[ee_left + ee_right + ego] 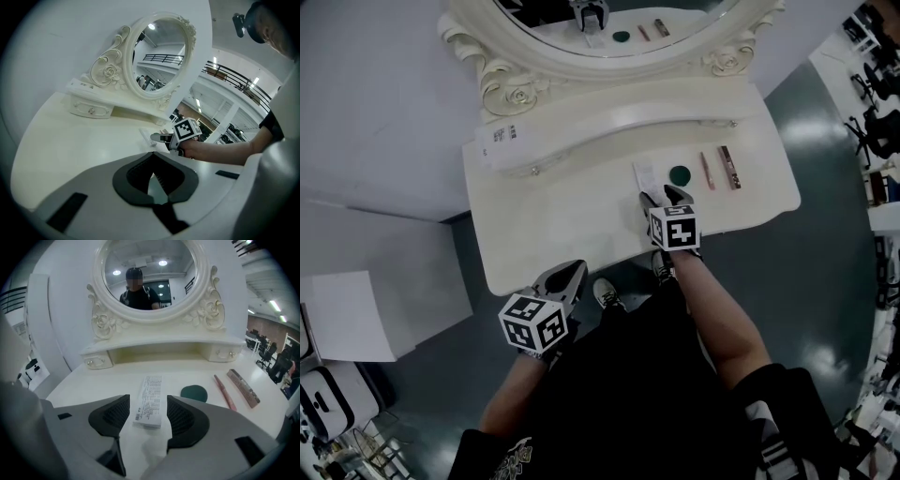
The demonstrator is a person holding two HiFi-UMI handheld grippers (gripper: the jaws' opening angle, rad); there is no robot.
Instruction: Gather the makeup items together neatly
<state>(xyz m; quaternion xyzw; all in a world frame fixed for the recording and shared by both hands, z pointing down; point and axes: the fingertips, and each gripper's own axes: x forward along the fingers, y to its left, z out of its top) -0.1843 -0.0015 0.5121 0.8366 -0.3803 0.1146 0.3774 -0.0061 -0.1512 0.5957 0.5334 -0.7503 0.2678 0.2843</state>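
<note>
- on the white dressing table (553, 225), how many makeup items do you count?
- four, one of each: a slim white box (150, 401), a round dark green disc (194, 393), a thin pink pencil (224, 391) and a long brown bar (243, 387). they lie in a row in front of the shelf under the oval mirror (104, 317), box at the left, bar at the right, each apart from the next.
- and besides those?
- one mirror, two small drawers (99, 362) at the shelf's ends, two grippers.
- what does the box look like?
- flat and narrow, lying lengthwise away from the right gripper (147, 414). its top is covered in rows of fine black print, with a barcode at the near end.
- is the claw holding it?
- no. its jaws stand wide apart with the near end of the box between them. there is a gap on each side and the pads are not touching it. the box lies flat on the table.
- the other one?
- the left gripper (153, 176) is at the table's near edge, well apart from the items. its jaws are drawn together to a thin wedge with nothing in it.
- anything you can't make out?
- the print is too small to read, and i can't tell whether the disc is a compact or a lid. in the head view the right gripper covers the box's near end, and in the left gripper view it hides most of the row.
</note>
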